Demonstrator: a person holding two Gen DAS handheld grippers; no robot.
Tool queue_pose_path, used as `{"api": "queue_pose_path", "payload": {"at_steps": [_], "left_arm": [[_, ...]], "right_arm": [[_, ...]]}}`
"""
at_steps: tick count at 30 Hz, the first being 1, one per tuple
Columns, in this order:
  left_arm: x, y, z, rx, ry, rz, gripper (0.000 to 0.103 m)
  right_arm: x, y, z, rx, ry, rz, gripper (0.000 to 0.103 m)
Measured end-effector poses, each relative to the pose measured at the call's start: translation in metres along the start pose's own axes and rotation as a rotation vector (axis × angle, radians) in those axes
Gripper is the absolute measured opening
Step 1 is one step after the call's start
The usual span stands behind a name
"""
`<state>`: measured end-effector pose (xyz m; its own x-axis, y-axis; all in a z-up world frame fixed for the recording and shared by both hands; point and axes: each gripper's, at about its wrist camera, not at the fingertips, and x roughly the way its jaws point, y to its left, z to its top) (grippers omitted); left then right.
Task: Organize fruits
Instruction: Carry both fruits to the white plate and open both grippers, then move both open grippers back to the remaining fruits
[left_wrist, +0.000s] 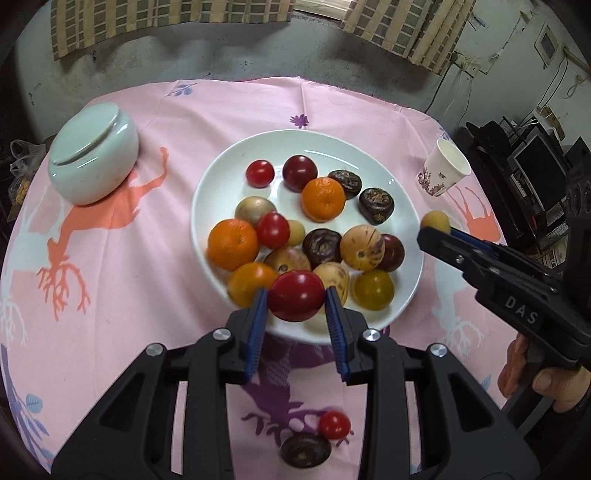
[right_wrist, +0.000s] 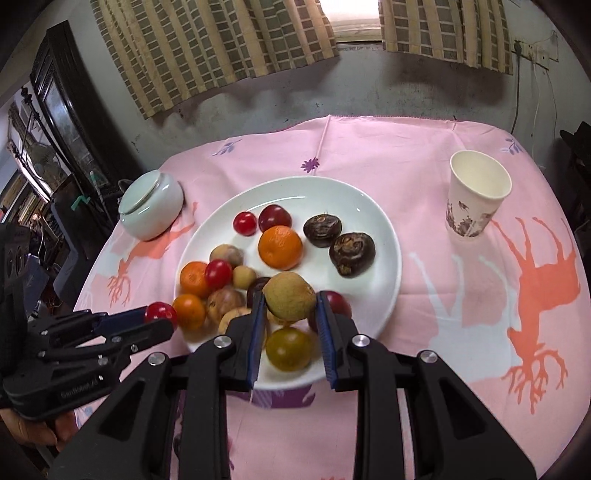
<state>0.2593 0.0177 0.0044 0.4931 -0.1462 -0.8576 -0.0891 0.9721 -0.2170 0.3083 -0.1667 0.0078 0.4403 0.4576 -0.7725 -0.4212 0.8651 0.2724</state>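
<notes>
Between your left gripper's (left_wrist: 297, 301) blue fingers (left_wrist: 257, 325) sits a red cherry tomato (left_wrist: 295, 295), clamped on both sides and held over the near rim of the white plate (left_wrist: 221, 166). Your right gripper (right_wrist: 290, 308) is likewise closed, on a tan longan-like fruit (right_wrist: 290, 301), also above the plate's near edge. Beyond both sets of fingers the plate carries the bulk of the fruit: oranges, tomatoes, plums and dark water chestnuts, all mixed. Judging by this, sorting has barely begun; nearly everything remains to be placed. Farther off, to the left of the fingers, stands a pale lidded bowl (left_wrist: 94, 162); to the right, an empty paper cup (right_wrist: 476, 192). Only the left wrist view shows two strays on the worktop (left_wrist: 110, 277) behind its fingers: a small red tomato (left_wrist: 334, 424) and a dark chestnut (left_wrist: 304, 448).
</notes>
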Motion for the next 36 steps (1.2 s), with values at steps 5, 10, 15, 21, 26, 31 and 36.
{"api": "queue_pose_path", "payload": {"at_steps": [5,10,15,21,26,31,36], "left_arm": [[0.016,-0.002,0.006,-0.002,0.014,0.0,0.033],[0.014,-0.004,0.007,0.006,-0.027,0.034,0.061],[0.004,0.005,0.001,-0.035,-0.017,0.029,0.061],[-0.018,0.011,-0.037,-0.031,0.0,0.037,0.071],[-0.027,0.019,-0.076,-0.046,0.047,0.045,0.071],[-0.029,0.014,-0.11,-0.033,0.094,0.062,0.073],[-0.025,0.001,-0.133,0.0,0.135,0.056,0.074]], "right_arm": [[0.021,-0.01,0.006,0.059,0.009,0.001,0.028],[0.028,-0.012,0.006,0.091,0.026,0.002,0.029],[0.022,-0.016,0.004,0.105,0.016,-0.017,0.03],[0.004,-0.019,-0.005,0.123,0.016,0.008,0.031],[-0.013,-0.017,-0.041,0.099,0.069,0.009,0.031],[-0.033,-0.017,-0.09,0.093,0.127,-0.009,0.031],[-0.047,-0.021,-0.138,0.12,0.202,0.0,0.031]]}}
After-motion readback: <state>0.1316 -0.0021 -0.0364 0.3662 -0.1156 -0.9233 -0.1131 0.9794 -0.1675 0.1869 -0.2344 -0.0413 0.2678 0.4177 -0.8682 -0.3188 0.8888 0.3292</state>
